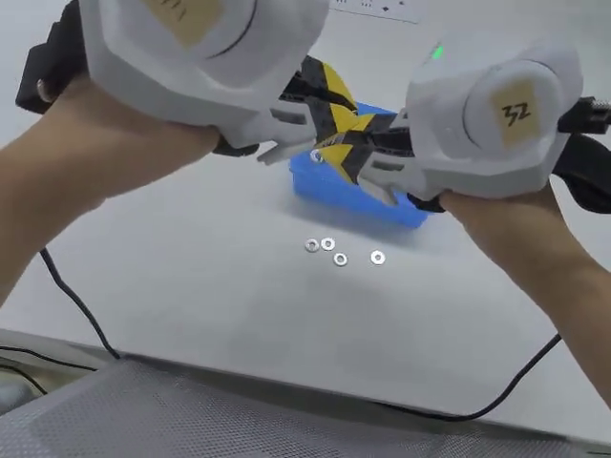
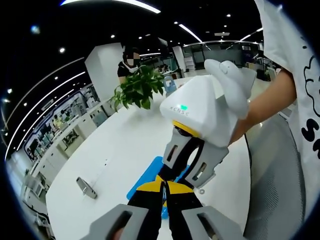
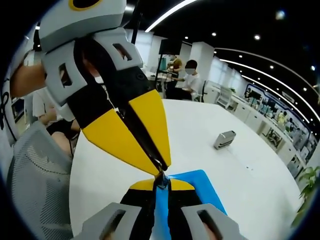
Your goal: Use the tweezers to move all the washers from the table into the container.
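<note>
My left gripper (image 1: 329, 107) comes in from the upper left, its yellow-tipped jaws shut on the thin dark tweezers (image 3: 142, 137). My right gripper (image 1: 351, 143) reaches in from the right. Its own tips (image 3: 160, 184) meet the left ones and pinch the tweezers' small metal end. Both hover over the blue container (image 1: 368, 202). One small washer (image 1: 316, 156) shows just below the joined tips, at the container's left corner; what holds it I cannot tell. Several washers (image 1: 327, 244) lie on the white table in front of the container.
The white table (image 1: 210, 286) runs on past the container. A black cable (image 1: 67, 286) trails over its left side and another (image 1: 516, 382) over the right front. A small grey box (image 3: 224, 139) lies farther back. Beyond it, a potted plant (image 2: 139, 87) and people.
</note>
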